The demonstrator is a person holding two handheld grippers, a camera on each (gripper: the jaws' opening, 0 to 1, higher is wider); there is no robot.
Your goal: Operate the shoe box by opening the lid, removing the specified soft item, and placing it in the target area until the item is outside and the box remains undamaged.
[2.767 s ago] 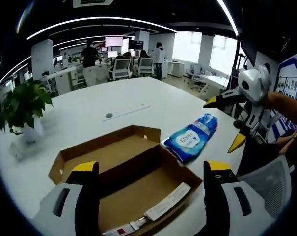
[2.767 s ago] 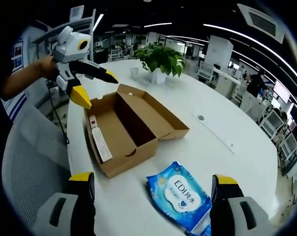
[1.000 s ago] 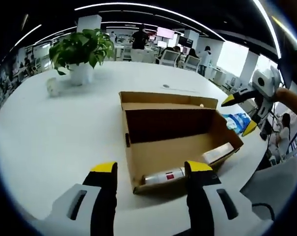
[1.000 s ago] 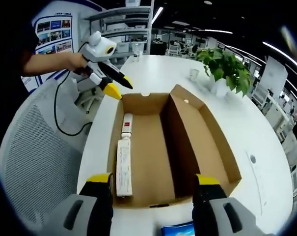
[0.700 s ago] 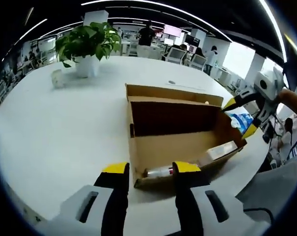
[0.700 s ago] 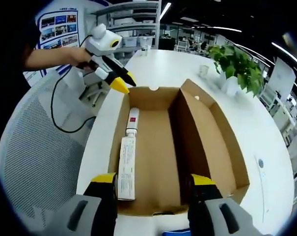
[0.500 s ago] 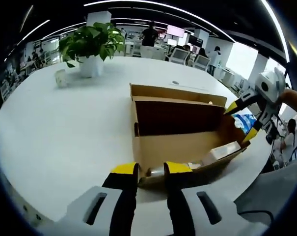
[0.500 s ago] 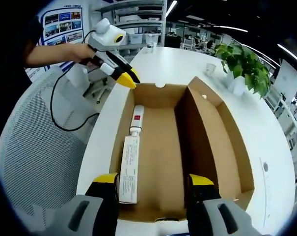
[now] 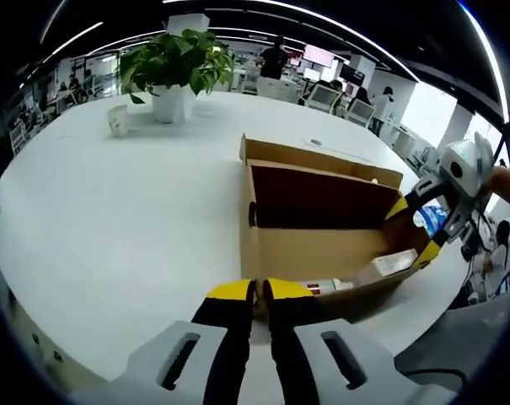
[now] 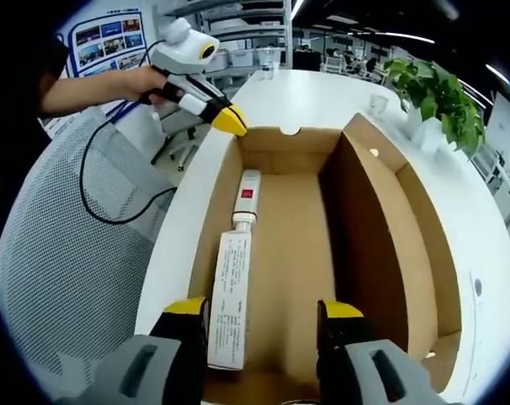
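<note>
The shoe box lies open on the white table near its edge, lid flap hinged out flat; bare tabletop stretches toward the potted plant (a mesh chair crowds the near side); a white tube lies along the box wall; the blue wipes pack rests outside past the far end. The left gripper has pinched its jaws together at the box's end wall since half a second ago; the right gripper stays spread above the interior, now nearer.
</note>
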